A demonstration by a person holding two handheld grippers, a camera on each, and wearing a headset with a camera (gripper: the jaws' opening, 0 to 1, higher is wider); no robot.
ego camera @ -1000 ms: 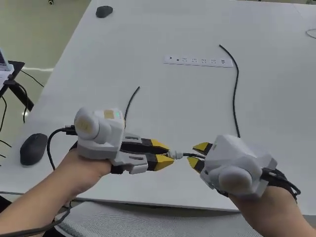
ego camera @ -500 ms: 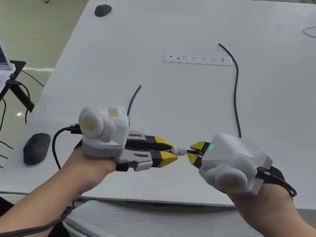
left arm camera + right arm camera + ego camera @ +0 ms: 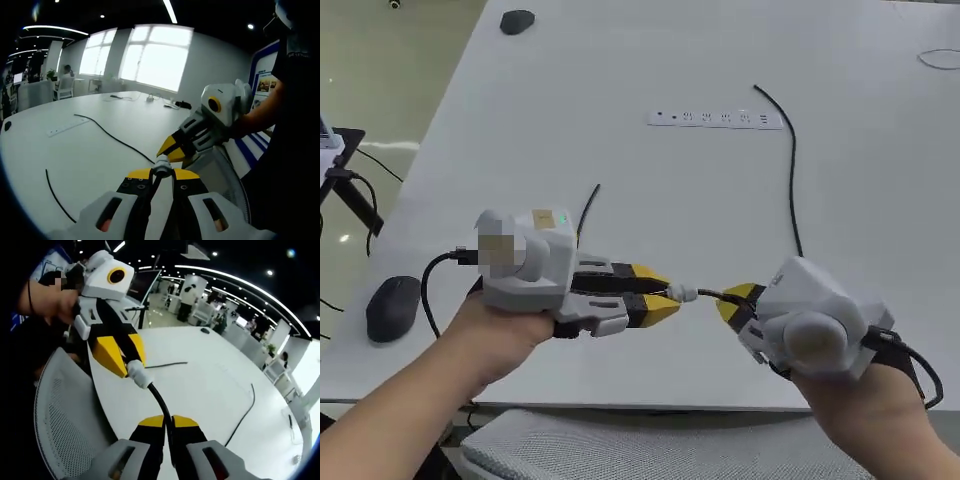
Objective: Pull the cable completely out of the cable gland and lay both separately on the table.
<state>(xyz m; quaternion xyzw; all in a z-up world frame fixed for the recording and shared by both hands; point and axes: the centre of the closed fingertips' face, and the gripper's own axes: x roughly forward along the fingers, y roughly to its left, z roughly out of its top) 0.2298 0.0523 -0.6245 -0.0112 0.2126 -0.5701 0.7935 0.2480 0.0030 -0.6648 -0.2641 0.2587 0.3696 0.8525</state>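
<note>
Gap wider than before — more cable (image 3: 712,294) between cable gland (image 3: 682,293) and right gripper (image 3: 734,300).

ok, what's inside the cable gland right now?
The black cable runs into the cable gland; the right tongs grip the cable. How far it reaches inside is hidden by the gland's body and the left tongs.

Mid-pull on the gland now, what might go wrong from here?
1. The left tool pinches the white cable gland at its very tips; as the right tool pulls the black cable, it may slip free.
2. The work hangs near the table edge above the mesh chair, so a dropped part may miss the table.
</note>
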